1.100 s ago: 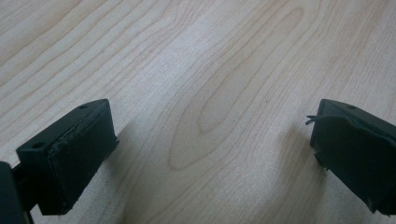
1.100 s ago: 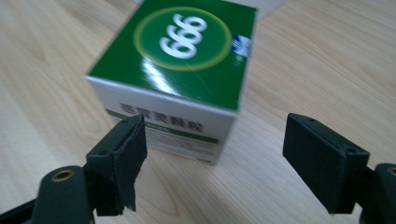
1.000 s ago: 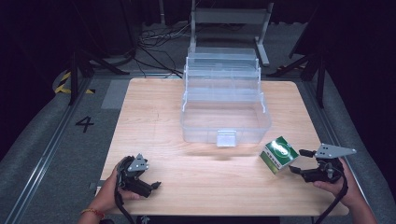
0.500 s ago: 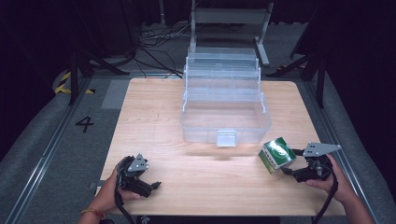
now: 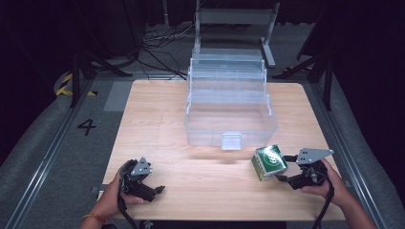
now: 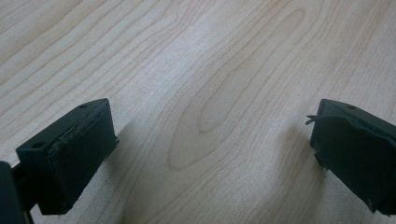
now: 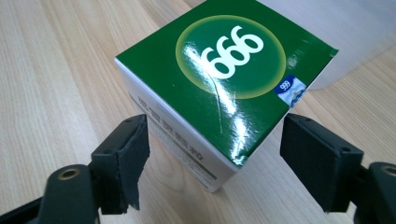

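Observation:
A small green and white box (image 5: 270, 161) printed with 999 stands on the wooden table (image 5: 153, 124) near the front right. My right gripper (image 5: 282, 169) lies low beside it and points left. In the right gripper view the box's (image 7: 224, 70) near corner sits between the two black jaws of that gripper (image 7: 219, 168). The jaws have just been closing, and a gap shows on each side of the box. My left gripper (image 5: 157, 191) rests at the front left, held by a hand. Its jaws (image 6: 210, 154) stand wide over bare wood.
A clear plastic tiered storage box (image 5: 229, 109) with a front latch (image 5: 231, 141) stands open at the middle back of the table, just behind the green box. Dark floor, cables and a metal stand surround the table.
My right gripper has slid left along the table up to the green box, whose corner now sits between its jaws. The left gripper has stayed put.

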The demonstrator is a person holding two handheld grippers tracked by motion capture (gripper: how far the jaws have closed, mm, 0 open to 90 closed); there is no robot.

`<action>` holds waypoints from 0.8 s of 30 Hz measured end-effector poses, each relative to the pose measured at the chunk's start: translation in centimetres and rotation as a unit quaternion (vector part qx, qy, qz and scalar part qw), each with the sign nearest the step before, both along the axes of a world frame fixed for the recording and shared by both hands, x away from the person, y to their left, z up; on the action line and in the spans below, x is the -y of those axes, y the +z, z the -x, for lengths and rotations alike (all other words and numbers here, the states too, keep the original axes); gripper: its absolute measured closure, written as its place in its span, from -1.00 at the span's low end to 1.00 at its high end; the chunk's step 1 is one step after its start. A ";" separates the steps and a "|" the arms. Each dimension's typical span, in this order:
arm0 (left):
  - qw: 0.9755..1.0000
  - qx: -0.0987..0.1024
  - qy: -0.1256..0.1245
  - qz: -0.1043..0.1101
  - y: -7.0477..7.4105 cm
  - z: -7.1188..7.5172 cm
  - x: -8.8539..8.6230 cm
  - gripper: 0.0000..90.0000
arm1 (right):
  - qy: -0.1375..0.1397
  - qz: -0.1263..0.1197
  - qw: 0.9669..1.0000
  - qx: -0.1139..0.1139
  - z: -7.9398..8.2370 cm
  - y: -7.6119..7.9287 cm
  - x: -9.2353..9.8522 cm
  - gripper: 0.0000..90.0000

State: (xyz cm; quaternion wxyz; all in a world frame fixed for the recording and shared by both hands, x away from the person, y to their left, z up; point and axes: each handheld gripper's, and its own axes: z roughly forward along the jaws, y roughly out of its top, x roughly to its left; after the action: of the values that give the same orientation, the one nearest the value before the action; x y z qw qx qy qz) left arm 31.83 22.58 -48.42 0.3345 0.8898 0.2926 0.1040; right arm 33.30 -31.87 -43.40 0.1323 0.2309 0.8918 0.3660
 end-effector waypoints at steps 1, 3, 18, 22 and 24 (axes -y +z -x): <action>1.000 0.000 0.000 0.000 0.0 0.0 0.0 -0.98 | 0.000 0.000 1.000 0.000 0.0 0.0 0.0 -0.43; 1.000 0.000 0.002 0.000 0.0 0.0 0.0 -0.98 | 0.005 0.003 1.000 0.001 0.1 0.1 -0.6 -0.40; 1.000 -0.006 0.005 -0.005 0.1 -0.1 0.2 -0.98 | 0.056 0.001 0.998 -0.001 1.6 0.1 -4.5 -0.17; 1.000 -0.008 0.003 -0.009 0.2 -0.2 0.3 -0.98 | 0.073 0.001 0.997 -0.005 1.9 0.1 -5.7 -0.16; 1.000 -0.011 0.009 -0.009 0.3 -0.3 0.4 -0.97 | 0.082 0.001 0.997 -0.004 2.0 0.0 -6.4 -0.14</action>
State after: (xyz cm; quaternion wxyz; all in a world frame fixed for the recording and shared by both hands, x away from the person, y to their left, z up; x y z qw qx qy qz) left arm 32.09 22.16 -48.17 0.3221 0.8911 0.3036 0.0999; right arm 31.25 -25.44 -43.37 0.0980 0.1582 0.9088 0.3734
